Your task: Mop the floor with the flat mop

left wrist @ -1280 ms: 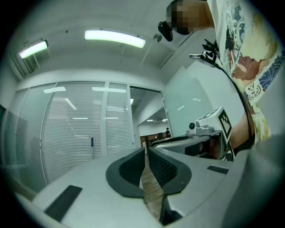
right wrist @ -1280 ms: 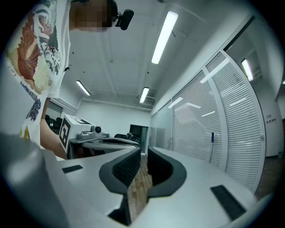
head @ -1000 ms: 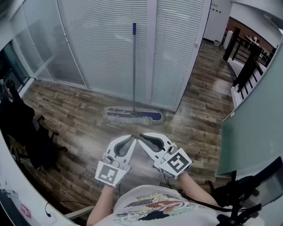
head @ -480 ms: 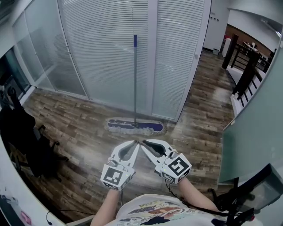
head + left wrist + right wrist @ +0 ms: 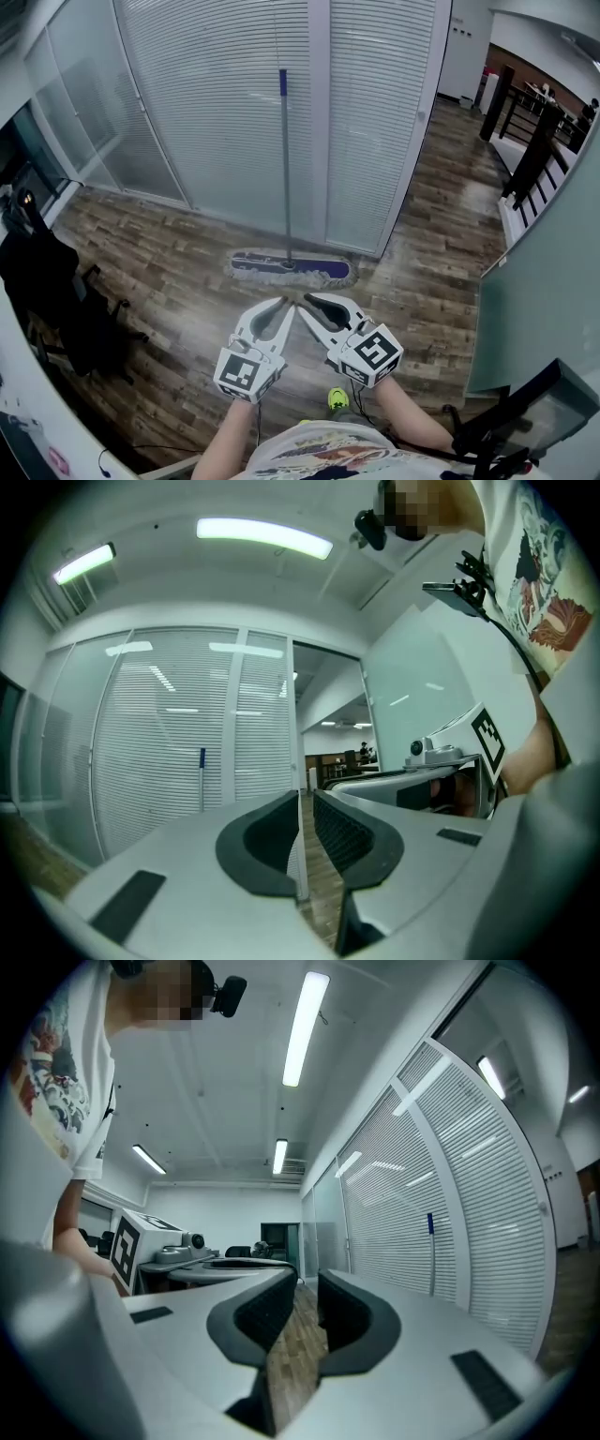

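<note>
Purple flat mop (image 5: 291, 269), beyond left tool (image 5: 284, 301), right tool (image 5: 302, 299)

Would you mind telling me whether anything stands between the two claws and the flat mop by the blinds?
Nothing visible does: only wood floor lies between the left claw, the right claw and the flat mop standing against the blinds. Both claws are shut and empty.

White T-shirt (image 5: 319, 457) (colourful print), short sleeves
</note>
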The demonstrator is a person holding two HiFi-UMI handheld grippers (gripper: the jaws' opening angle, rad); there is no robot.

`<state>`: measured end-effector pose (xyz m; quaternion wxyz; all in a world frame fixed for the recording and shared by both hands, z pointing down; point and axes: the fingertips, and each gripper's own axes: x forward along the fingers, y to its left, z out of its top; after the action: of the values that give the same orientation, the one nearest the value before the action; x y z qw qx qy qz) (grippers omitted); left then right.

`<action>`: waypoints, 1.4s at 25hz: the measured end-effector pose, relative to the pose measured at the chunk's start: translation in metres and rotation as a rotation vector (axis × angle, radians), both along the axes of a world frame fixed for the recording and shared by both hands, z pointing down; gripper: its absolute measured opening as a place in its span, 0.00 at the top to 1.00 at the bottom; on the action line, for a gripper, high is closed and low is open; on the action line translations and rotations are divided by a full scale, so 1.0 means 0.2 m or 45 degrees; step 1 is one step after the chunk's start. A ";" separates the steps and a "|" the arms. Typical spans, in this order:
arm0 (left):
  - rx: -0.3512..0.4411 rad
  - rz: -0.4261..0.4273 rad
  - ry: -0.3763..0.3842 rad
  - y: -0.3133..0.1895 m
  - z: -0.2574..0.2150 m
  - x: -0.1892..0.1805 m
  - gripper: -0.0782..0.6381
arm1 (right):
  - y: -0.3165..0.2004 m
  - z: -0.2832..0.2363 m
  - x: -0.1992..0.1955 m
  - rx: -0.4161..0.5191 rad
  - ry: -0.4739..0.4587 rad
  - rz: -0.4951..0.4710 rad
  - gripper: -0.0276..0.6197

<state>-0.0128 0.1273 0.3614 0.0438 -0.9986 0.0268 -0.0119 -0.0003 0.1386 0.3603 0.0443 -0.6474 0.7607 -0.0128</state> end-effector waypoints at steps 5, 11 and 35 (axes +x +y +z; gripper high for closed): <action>0.013 -0.045 -0.021 -0.02 0.01 0.26 0.84 | -0.01 0.00 0.25 0.008 0.026 -0.051 0.86; 0.012 -0.090 -0.024 -0.04 0.06 0.50 0.84 | -0.04 0.07 0.50 -0.010 0.028 -0.105 0.84; 0.011 -0.131 -0.019 -1.30 0.09 1.01 0.84 | -1.26 0.06 1.00 -0.065 0.057 -0.074 0.82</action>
<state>0.1897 -0.1319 0.3794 0.0476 -0.9956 0.0779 -0.0215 0.1989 -0.1134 0.3733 0.0106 -0.6261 0.7794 -0.0189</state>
